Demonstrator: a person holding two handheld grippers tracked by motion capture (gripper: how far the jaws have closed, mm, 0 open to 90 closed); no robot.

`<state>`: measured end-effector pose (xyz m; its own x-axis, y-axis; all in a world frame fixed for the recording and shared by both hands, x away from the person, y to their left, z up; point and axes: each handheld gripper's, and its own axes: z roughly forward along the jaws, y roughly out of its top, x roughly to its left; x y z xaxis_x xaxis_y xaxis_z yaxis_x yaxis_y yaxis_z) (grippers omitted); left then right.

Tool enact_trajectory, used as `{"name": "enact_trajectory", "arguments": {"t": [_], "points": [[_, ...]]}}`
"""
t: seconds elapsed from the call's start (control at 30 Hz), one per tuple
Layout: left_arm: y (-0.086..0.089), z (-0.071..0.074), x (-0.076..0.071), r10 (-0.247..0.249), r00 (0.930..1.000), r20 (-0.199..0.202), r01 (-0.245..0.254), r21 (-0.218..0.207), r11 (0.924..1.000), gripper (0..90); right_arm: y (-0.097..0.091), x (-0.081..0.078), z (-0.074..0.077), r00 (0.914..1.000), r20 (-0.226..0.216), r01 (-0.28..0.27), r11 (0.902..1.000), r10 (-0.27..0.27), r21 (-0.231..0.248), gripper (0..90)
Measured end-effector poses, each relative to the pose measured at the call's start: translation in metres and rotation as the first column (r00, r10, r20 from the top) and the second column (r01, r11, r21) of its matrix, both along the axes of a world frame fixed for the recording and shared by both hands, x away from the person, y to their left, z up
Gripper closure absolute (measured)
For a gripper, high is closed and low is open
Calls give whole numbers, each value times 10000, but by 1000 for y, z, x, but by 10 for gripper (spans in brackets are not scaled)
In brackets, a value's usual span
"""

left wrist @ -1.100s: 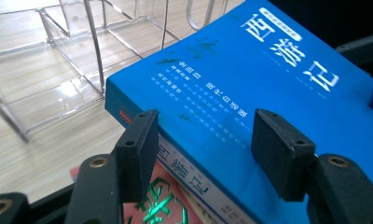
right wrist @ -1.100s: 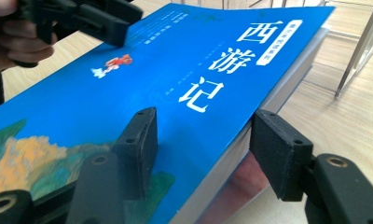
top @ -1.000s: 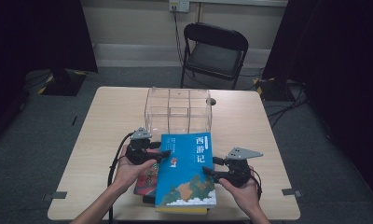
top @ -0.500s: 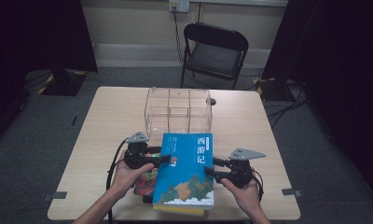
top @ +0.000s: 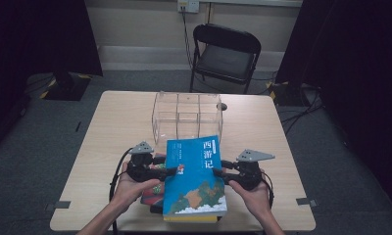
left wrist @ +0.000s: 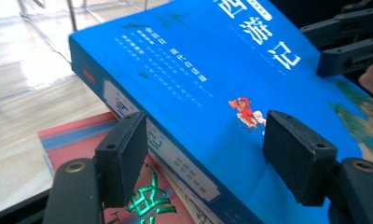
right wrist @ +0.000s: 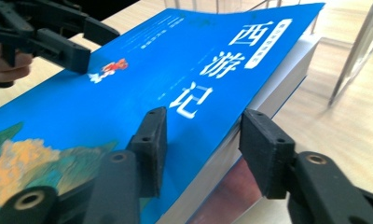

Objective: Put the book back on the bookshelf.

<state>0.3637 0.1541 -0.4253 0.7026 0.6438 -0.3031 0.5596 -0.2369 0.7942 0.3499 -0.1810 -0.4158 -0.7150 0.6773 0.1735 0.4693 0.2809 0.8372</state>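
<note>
High view: going left to right, the left hand-held gripper (top: 170, 171) is sitting at the spine side of the blue book (top: 194, 178), jaws reaching over the cover edge. In the left gripper view its jaws are straddling the spine corner with a gap at the upper pad, so it is looking open around the book rather than clamping; the jaws have just been opening, book between them. That is probably why the left side is resting low, on the red book (top: 152, 196) underneath. The blue book is lying tilted on top of a small stack at the near edge of the desk (top: 110, 127), far end pointing toward the clear divided box (top: 186, 120), likely where it is heading. A yellow edge (top: 191, 218) is peeking out below at the front. On the right, the right hand-held gripper (top: 222, 172) is taking the page-edge side; the right gripper view is showing one pad on the cover and the other beside the page block, jaws having just been closing on it, but firm pressing is hard to confirm, so I am calling it still open around the book. Both sides being straddled suggests a two-handed lift is being set up, since the book is thick. Black chair (top: 226, 54) is standing behind the desk
</note>
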Motion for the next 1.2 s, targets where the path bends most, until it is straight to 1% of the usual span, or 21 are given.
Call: {"name": "enact_trajectory", "arguments": {"t": [0.03, 0.1, 0.17, 0.2, 0.23, 0.27, 0.3, 0.37, 0.43, 0.47, 0.53, 0.57, 0.6, 0.63, 0.73, 0.8, 0.9, 0.93, 1.07, 1.17, 1.2], "points": [[0, 0, 0, 70, 10000, 13, -70, -44, 10000, 323, 1, 2, 2, 9999, 85, 57, 10000, -56, -67, 539], [2, 1, -1, 225, 9995, 198, -226, 68, 9997, 331, 1, 8, 8, 9992, 218, 328, 9994, -324, -140, 536], [4, 0, -2, 399, 9990, 213, -397, -83, 9992, 372, 0, 14, 14, 9990, 271, 364, 9993, -366, 96, 525], [5, 0, -1, 272, 9994, 198, -271, -76, 9996, 381, 0, 16, 16, 9983, 307, 488, 9986, -495, 219, 516], [6, 0, 1, -77, 9999, 73, 79, -234, 9997, 402, -1, 18, 17, 9975, 369, 596, 9979, -605, 256, 509], [6, 0, 2, -123, 9999, 21, 123, -164, 9998, 404, 0, 20, 17, 9976, 300, 612, 9975, -622, 342, 501], [5, -1, 2, -37, 10000, -41, 36, -187, 9998, 363, 1, 21, 15, 9977, 234, 622, 9972, -632, 420, 479], [4, -2, 3, -248, 9997, -90, 246, -203, 9995, 352, 2, 20, 11, 9972, 184, 721, 9962, -731, 485, 439], [3, -2, 3, -242, 9994, -251, 236, -269, 9994, 318, 3, 22, 5, 9974, -170, 707, 9967, -701, 397, 426], [3, -3, 4, -298, 9992, -254, 292, -253, 9993, 306, 4, 22, 3, 9970, -239, 748, 9963, -738, 426, 411], [3, -3, 3, -271, 9993, -268, 263, -296, 9992, 301, 4, 22, -3, 9952, -552, 834, 9958, -813, 376, 388], [3, -4, 3, -259, 9993, -277, 251, -302, 9992, 301, 5, 22, -6, 9956, -627, 731, 9960, -698, 512, 387], [3, -4, 3, -231, 9993, -280, 221, -330, 9992, 301, 6, 23, -8, 9946, -832, 684, 9952, -625, 701, 383], [2, -4, 2, -192, 9996, -229, 184, -347, 9992, 301, 6, 23, -9, 9936, -894, 757, 9942, -688, 760, 378], [1, -4, 0, -123, 9999, -29, 123, -250, 9996, 297, 9, 24, -11, 9910, -1008, 972, 9913, -881, 891, 358], [0, -4, -1, -140, 9999, 77, 141, -208, 9997, 295, 9, 24, -11, 9901, -1065, 1012, 9911, -917, 869, 361], [1, -4, -1, -150, 9999, 13, 150, -235, 9996, 293, 10, 24, -10, 9896, -1033, 1092, 9905, -1003, 841, 362], [1, -5, -1, -109, 9999, 6, 109, -328, 9994, 293, 10, 24, -11, 9898, -1014, 1091, 9903, -1002, 864, 360], [1, -6, 0, -106, 9999, 1, 106, -342, 9994, 289, 10, 25, -12, 9890, -1076, 1121, 9889, -1015, 977, 363], [2, -6, 0, -94, 9999, -121, 89, -430, 9990, 283, 11, 24, -11, 9896, -996, 1121, 9900, -1035, 852, 372], [1, -7, 1, -53, 9998, -181, 44, -488, 9988, 281, 11, 23, -9, 9908, -887, 1089, 9914, -1023, 724, 401]]}}
